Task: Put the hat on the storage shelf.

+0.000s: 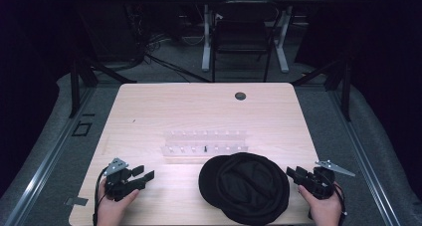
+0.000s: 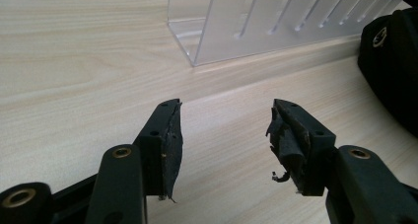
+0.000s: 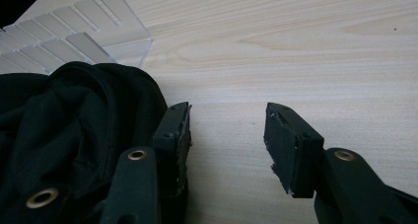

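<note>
Black fabric cap (image 1: 251, 186) lies at the table's 6 o'clock, touching your right gripper (image 1: 293, 173), which gapes empty; approach toward 9. Left gripper (image 1: 144, 175), also wide, sits farther off.

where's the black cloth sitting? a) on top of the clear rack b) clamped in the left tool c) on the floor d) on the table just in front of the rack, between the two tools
d: the cloth lies on the table, on the near side of the rack, with the open left tool and open right tool on either side.
</note>
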Demonstrator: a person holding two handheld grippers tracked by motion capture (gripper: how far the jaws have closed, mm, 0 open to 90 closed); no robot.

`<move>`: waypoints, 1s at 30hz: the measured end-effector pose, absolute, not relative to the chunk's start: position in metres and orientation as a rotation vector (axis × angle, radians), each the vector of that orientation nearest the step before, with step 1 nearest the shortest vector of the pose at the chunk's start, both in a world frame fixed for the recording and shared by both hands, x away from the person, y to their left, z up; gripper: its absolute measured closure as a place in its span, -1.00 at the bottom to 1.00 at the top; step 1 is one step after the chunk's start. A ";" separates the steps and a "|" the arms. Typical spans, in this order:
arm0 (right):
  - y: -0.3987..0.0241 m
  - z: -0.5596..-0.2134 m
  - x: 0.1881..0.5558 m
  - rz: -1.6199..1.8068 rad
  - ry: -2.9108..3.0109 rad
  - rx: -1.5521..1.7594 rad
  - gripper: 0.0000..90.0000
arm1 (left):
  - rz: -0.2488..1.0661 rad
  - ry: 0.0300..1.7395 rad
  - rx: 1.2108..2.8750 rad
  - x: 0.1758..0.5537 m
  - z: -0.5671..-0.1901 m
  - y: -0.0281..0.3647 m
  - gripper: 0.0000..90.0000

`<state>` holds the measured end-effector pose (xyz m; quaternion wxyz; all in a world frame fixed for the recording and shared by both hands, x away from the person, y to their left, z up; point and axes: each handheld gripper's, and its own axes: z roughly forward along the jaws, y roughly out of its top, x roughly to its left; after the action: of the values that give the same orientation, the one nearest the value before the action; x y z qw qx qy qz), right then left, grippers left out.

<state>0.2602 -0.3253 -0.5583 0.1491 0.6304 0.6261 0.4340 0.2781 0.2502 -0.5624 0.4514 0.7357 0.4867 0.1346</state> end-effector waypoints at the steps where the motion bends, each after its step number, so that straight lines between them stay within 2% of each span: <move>1: -0.325 -0.558 0.260 1.247 1.800 1.812 0.16 | 0.332 1.203 1.818 0.278 -0.562 0.250 0.02; 10: -0.321 -0.551 0.256 1.236 1.840 1.758 0.29 | 0.341 1.174 1.842 0.279 -0.561 0.242 0.03; 14: -0.315 -0.536 0.249 1.253 1.860 1.758 0.32 | 0.350 1.143 1.854 0.277 -0.558 0.238 0.03; 21: -0.311 -0.521 0.244 1.195 1.956 1.873 0.43 | 0.352 1.132 1.872 0.278 -0.559 0.235 0.02; 30: -0.315 -0.520 0.245 1.129 2.046 2.001 0.51 | 0.354 1.132 1.876 0.277 -0.559 0.235 0.02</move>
<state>0.2454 -0.3149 -0.5202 0.0327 0.6502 0.6646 0.3667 0.2768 0.2351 -0.5593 0.4447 0.7570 0.4569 0.1426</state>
